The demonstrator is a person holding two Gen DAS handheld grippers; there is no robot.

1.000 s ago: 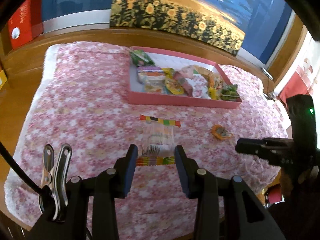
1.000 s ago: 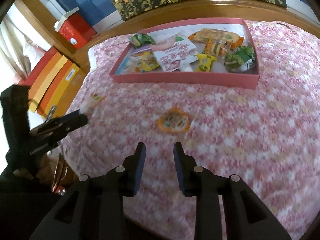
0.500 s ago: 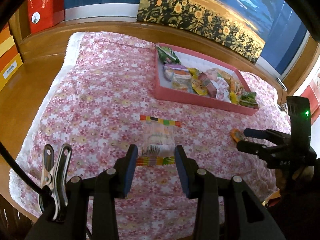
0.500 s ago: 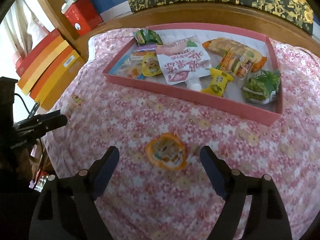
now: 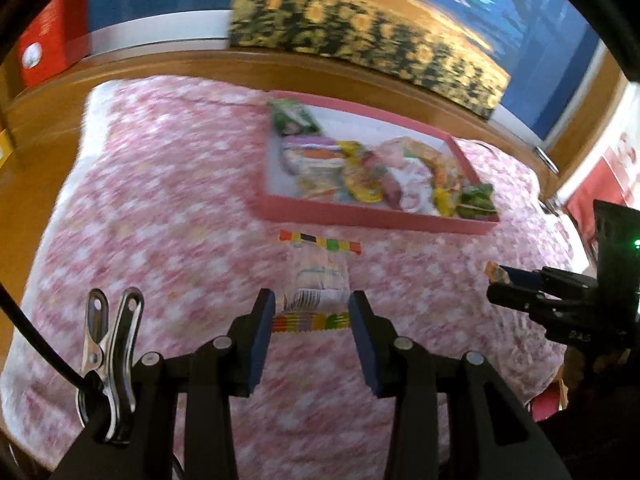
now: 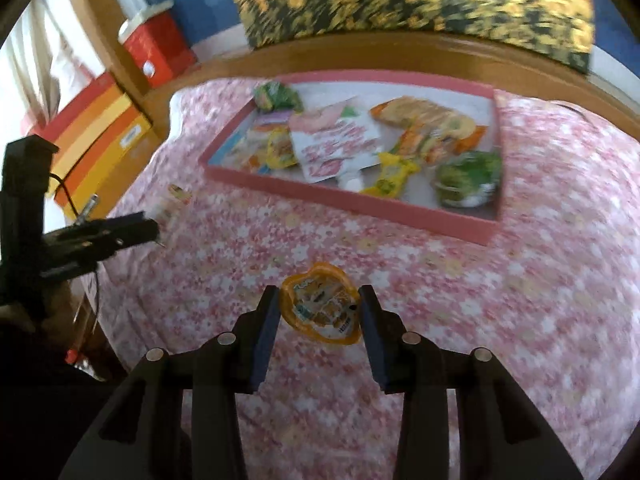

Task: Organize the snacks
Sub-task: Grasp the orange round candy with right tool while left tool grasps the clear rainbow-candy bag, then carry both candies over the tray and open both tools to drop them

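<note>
- Your right hand-held gripper (image 6: 318, 314) has the orange jelly cup (image 6: 320, 307) directly between its fingers, on the pink floral cloth. The cup is roundish, so it has no long axis to line up with.
- That gripper's jaws have just been closing, with the cup between them. Each pad now stands at the cup's rim, but blur keeps me from telling whether they press on it, so treat the grip as unconfirmed.
- The pink tray (image 6: 352, 204) lies ahead of that gripper and a little to the right in its view, with bare cloth between. Several snacks already lie in it.
- Your right hand is plainly the nearer one to the cup; the left gripper shows only at the far left edge of the right wrist view.
- Your left hand-held gripper (image 5: 312, 322) is partly open, with the clear snack packet (image 5: 316, 284) in front of it. The packet's long axis runs straight away from you, in line with the fingers, and its near striped end sits in the gap between the fingertips.
- I cannot tell whether the left pads squeeze that end or merely flank it.
- From the left gripper, the tray (image 5: 376, 216) lies beyond the packet's far end, slightly right.
</note>
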